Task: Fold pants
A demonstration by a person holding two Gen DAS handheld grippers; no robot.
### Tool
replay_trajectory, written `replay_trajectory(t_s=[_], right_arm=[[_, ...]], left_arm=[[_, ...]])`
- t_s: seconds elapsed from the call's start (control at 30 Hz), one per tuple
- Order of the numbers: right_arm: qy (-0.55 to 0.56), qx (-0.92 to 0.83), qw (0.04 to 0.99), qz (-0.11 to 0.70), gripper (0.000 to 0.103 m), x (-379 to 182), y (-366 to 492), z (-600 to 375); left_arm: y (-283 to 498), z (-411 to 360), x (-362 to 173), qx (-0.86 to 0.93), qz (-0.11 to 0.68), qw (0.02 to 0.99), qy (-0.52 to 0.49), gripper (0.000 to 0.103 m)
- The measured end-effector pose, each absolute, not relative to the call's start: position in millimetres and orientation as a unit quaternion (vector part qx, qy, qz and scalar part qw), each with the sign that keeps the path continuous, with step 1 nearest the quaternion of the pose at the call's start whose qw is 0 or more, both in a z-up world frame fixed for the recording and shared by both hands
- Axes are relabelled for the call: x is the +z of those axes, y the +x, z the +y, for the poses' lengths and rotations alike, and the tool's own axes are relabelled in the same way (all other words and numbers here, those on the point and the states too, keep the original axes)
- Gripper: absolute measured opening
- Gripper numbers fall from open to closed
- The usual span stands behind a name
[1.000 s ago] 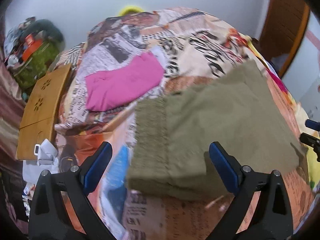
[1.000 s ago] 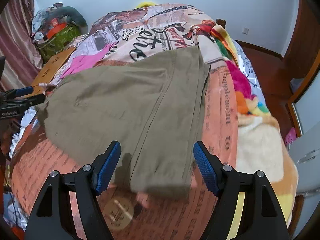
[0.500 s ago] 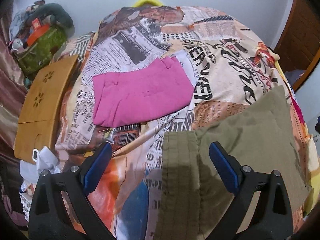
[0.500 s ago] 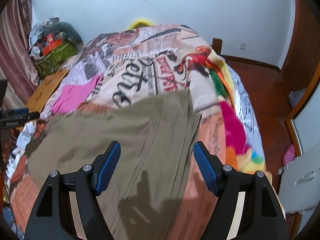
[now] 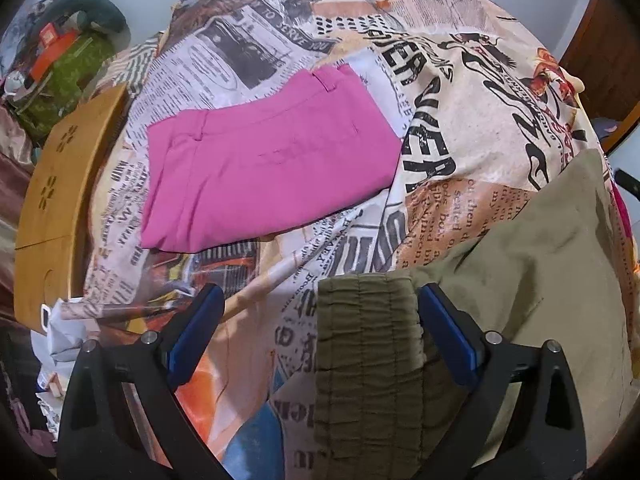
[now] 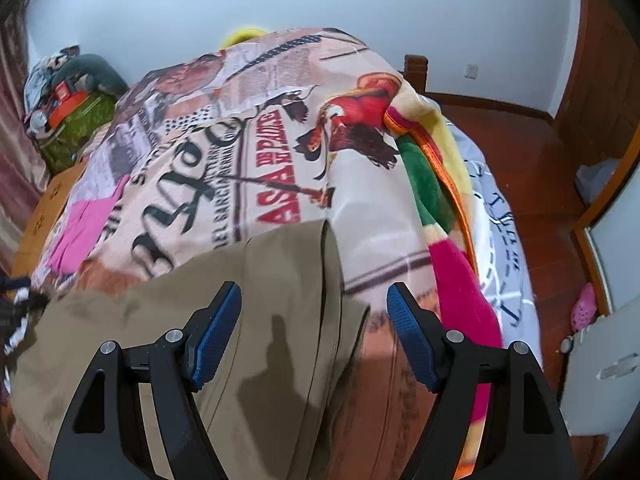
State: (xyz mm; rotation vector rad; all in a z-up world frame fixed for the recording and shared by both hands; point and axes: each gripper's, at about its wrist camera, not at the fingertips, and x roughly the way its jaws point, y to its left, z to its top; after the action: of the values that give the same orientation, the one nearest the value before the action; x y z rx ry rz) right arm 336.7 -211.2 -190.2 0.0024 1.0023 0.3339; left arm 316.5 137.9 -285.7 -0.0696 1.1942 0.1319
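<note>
Olive-green pants lie folded flat on the newspaper-print bedspread. Their ribbed elastic waistband sits between the jaws of my left gripper, which is open and empty just above it. In the right wrist view the leg end of the same pants lies under my right gripper, also open and empty, with the pants' right edge between the jaws.
Folded pink pants lie further up the bed, also seen in the right wrist view. A wooden board and a green bag stand at the left. A colourful blanket hangs off the right side.
Both grippers have pulled back toward the near edge and tilted up, so the pants now fill less of each view. The pants lie still, and both grippers stay open.
</note>
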Motion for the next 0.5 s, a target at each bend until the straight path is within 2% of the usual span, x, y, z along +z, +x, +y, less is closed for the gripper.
replay_trajectory(t_s=[0.23, 0.3, 0.37, 0.43, 0.5], right_arm=[[0.016, 0.174, 0.860, 0.480, 0.070, -206.0, 361.1, -202.2], [0.014, 0.173, 0.856, 0.487, 0.056, -212.1, 367.5, -197.8], [0.005, 0.172, 0.852, 0.495, 0.048, -219.0, 370.6, -192.8], [-0.013, 0.172, 0.856, 0.487, 0.040, -220.8, 366.5, -186.8], [-0.034, 0.166, 0.863, 0.476, 0.024, -219.8, 364.2, -183.4]], left_arm=[[308.4, 130.5, -296.8, 0.062, 0.550, 0.833, -0.017, 0.099], [307.2, 130.9, -296.5, 0.063, 0.545, 0.836, -0.021, 0.099], [306.5, 132.6, -296.7, 0.063, 0.542, 0.838, -0.028, 0.099], [304.6, 133.3, -296.2, 0.058, 0.533, 0.843, -0.033, 0.093], [302.5, 131.2, -294.6, 0.052, 0.528, 0.847, -0.032, 0.086]])
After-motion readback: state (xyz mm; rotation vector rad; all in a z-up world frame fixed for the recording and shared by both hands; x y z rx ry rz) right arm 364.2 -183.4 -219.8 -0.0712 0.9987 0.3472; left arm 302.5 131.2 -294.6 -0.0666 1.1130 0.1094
